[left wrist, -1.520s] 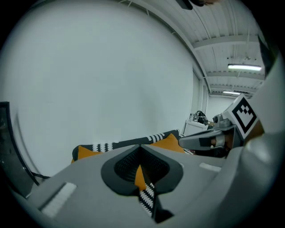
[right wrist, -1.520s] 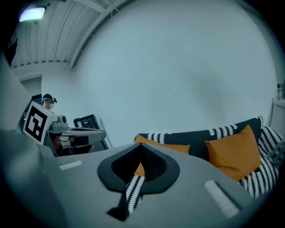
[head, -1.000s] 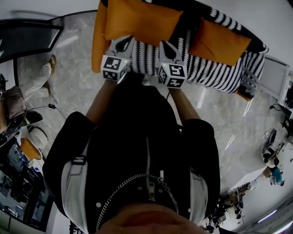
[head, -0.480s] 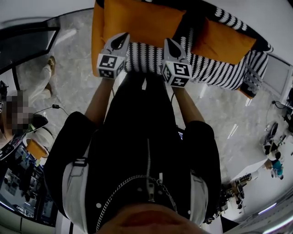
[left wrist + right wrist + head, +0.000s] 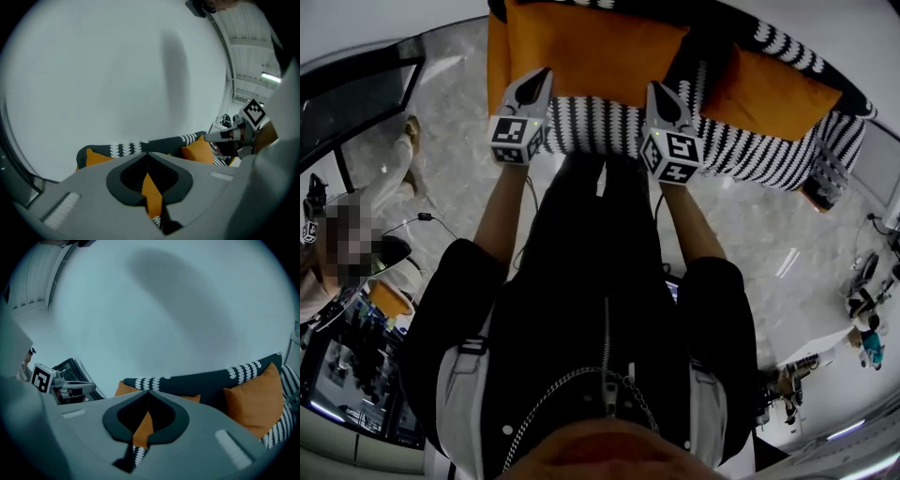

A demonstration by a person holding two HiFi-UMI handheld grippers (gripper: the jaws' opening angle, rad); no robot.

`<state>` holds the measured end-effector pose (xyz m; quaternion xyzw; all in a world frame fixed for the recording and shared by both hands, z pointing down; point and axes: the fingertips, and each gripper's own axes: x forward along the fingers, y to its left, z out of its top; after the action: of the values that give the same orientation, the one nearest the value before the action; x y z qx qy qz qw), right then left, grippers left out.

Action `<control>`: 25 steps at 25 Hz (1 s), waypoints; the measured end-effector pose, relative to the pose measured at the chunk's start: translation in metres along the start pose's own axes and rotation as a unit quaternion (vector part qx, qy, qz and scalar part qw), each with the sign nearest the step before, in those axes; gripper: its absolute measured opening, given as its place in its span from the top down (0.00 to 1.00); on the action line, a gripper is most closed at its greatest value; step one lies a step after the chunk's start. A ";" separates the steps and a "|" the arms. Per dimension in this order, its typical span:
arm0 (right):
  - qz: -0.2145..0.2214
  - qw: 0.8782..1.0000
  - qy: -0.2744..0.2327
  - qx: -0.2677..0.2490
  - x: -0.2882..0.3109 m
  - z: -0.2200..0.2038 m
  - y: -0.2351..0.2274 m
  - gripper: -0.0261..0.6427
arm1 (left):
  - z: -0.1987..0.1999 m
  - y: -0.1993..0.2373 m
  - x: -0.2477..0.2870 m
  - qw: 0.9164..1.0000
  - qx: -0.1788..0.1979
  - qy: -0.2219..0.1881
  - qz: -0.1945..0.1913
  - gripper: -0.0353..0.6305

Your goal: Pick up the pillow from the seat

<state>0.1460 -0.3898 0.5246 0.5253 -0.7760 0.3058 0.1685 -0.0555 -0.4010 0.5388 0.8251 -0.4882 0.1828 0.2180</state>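
Left gripper (image 5: 540,77), right gripper (image 5: 657,91): jaws clenched, empty. Large orange fabric pillow (image 5: 591,47) at 12 o'clock, on black-white striped sofa seat (image 5: 600,129).

The sofa (image 5: 759,155) runs off the head view's top edge, cutting the top off the large orange pillow (image 5: 581,52); clutter (image 5: 862,319) right of the sofa is too small to tell.

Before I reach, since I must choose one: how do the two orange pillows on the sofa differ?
The left pillow lies straight ahead of the left gripper and right gripper; the right pillow sits off to their right. The left pillow looks wider and lies square along the backrest; the right pillow looks smaller and leans tilted, one corner up. Both are plain orange and rest on the striped seat.
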 end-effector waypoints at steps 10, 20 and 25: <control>-0.021 0.998 0.053 0.037 0.071 -0.049 -0.063 0.87 | -0.024 0.064 0.049 0.998 -0.038 0.042 0.004 0.77; -0.028 0.993 0.089 0.071 0.134 -0.097 -0.108 0.35 | -0.070 0.137 0.084 0.991 -0.076 0.090 0.059 0.28; -0.010 0.988 0.134 0.075 0.166 -0.132 -0.112 0.15 | -0.098 0.156 0.099 0.987 -0.089 0.123 0.062 0.20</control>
<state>0.1762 -0.4507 0.7546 0.4982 -0.7162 0.4289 0.2344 -0.1571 -0.4871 0.7004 0.7420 -0.5220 0.2516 0.3373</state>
